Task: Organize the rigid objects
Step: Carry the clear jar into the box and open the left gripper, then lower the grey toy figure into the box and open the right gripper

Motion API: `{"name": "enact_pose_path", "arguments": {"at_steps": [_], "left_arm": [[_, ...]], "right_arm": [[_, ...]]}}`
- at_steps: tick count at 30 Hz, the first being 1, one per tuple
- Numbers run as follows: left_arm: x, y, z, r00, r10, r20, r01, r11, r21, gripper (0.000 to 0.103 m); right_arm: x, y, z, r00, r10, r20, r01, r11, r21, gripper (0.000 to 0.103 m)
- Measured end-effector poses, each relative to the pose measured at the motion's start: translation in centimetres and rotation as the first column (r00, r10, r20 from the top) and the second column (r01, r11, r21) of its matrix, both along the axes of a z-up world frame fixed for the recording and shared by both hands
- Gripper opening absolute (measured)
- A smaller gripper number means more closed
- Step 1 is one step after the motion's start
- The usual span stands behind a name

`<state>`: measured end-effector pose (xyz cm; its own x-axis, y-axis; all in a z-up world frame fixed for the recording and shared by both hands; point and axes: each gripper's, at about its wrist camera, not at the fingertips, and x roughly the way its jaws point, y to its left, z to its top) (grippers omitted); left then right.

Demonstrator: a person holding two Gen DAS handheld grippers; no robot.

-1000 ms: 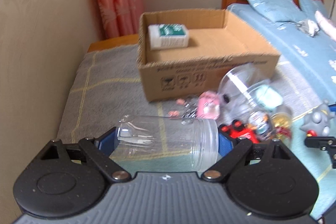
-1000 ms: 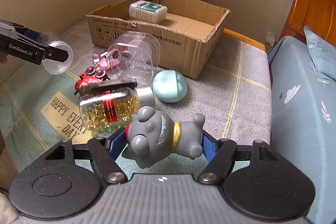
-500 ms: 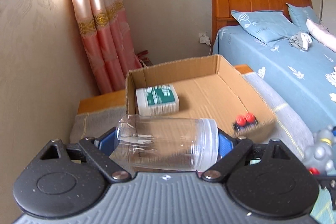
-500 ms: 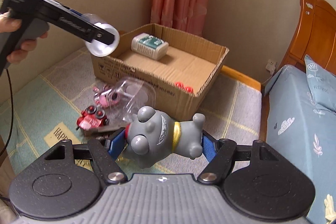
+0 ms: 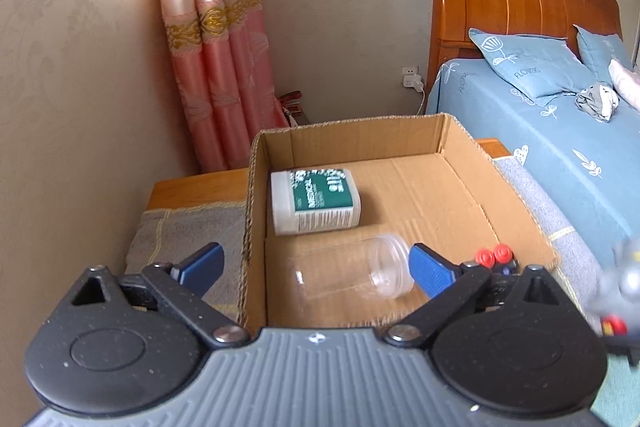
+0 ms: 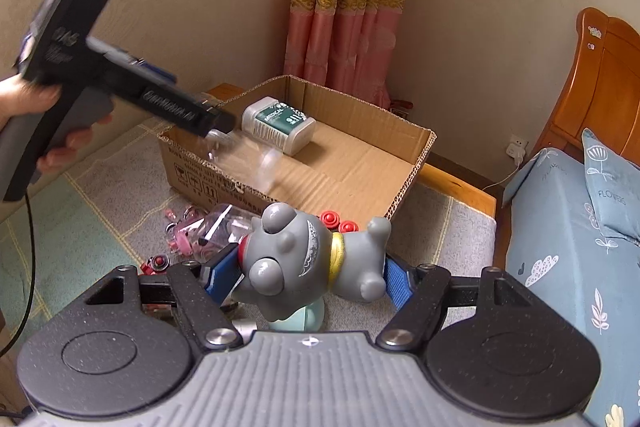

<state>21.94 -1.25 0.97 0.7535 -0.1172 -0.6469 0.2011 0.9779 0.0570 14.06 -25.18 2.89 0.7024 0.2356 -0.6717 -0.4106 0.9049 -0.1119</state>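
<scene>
My left gripper (image 5: 316, 265) is open above the near left corner of the cardboard box (image 5: 520, 227). A clear plastic jar (image 5: 352, 273) lies on its side inside the box, free of the blue pads, blurred in the right wrist view (image 6: 256, 157). A white and green medical bottle (image 5: 314, 201) lies at the box's back left. My right gripper (image 6: 312, 269) is shut on a grey toy figure (image 6: 308, 255), held above the mat in front of the box (image 6: 412, 163).
Loose items lie on the mat by the box front: a clear cup with pink toy (image 6: 208, 231), a red toy car (image 6: 158, 263), a teal ball (image 6: 304, 319), red knobs (image 6: 336, 221). A bed (image 5: 560, 131) stands right, curtain (image 5: 224, 67) and wall behind.
My left gripper has opened and let go of the clear jar, which now lies in the box. My right gripper has lifted the grey toy closer to the box.
</scene>
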Motion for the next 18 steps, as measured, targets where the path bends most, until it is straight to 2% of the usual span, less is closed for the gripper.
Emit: {"name": "enact_pose_path", "arguments": {"at_steps": [5,11,18], "left_arm": [[-2.9,0.8,-0.3,1.000,-0.002,0.016,0.002,1.000,-0.001,0.102],[-5.5,2.8,-1.2,0.997,0.079,0.007,-0.079,0.996,-0.027,0.102],[-7.5,4.2,-1.7,0.990,0.139,0.025,-0.139,0.990,0.010,0.102]], "right_arm": [[1.8,0.1,0.8,1.000,-0.007,-0.002,0.007,1.000,0.013,0.077],[5.2,0.6,1.5,1.000,-0.025,-0.017,0.026,0.999,0.039,0.077],[10.4,2.0,2.0,0.998,-0.028,-0.055,0.029,0.999,0.025,0.077]]}}
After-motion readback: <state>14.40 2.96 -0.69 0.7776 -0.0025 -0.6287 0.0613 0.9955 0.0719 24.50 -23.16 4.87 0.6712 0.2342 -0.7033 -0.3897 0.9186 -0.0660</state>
